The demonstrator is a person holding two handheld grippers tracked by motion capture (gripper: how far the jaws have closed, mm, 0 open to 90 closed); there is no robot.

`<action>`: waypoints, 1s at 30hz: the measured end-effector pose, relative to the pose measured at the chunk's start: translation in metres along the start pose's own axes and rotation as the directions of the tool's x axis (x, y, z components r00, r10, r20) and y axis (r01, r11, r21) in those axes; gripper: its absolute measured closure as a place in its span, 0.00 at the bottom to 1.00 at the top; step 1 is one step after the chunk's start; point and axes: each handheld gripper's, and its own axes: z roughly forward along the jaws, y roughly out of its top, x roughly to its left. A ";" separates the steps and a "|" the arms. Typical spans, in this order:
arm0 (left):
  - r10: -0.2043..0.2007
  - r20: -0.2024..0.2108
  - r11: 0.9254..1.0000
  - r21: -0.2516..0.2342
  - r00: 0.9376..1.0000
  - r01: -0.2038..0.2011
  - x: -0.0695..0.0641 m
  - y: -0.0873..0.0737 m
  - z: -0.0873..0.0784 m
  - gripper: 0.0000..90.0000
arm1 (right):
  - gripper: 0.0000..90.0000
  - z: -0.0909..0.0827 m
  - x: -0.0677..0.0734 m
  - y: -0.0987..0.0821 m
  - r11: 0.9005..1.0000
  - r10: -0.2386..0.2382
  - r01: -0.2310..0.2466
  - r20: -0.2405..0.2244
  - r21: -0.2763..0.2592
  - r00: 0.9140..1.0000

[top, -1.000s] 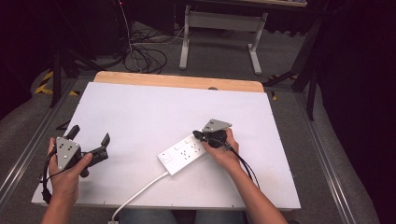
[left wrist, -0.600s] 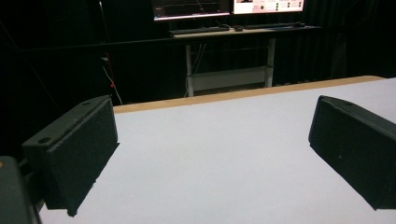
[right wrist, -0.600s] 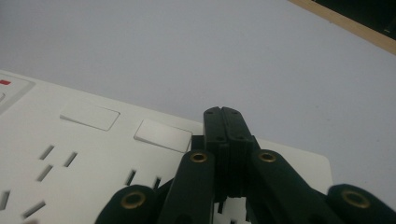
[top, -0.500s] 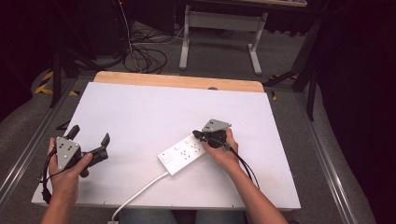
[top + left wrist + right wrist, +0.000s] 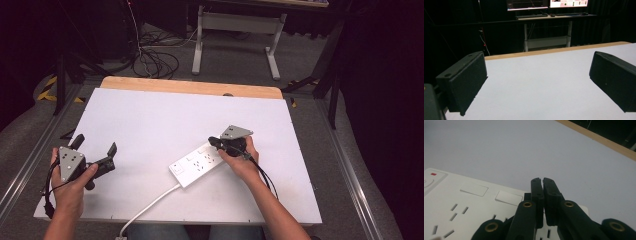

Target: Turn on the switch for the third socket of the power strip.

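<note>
The white plastic multi-socket power strip (image 5: 197, 163) lies at five o'clock of the white tabletop (image 5: 150, 120). The right gripper (image 5: 542, 180), fingers closed on nothing, should press straight down on one rocker switch (image 5: 506, 197). The left gripper (image 5: 95, 150) waits open at eight o'clock.

You work at a white table (image 5: 165, 120) with a wooden strip (image 5: 190, 87) along its far edge. A white power strip (image 5: 197, 164) lies flat on it, right of centre, slanted. Its white cord (image 5: 150, 206) trails across the top and off your near edge.
</note>
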 end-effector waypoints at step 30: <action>0.003 -0.003 1.000 -0.003 1.000 -0.003 0.000 0.000 0.000 0.03 | 0.85 -0.018 0.000 0.003 0.998 0.028 -0.029 -0.018 -0.060 0.999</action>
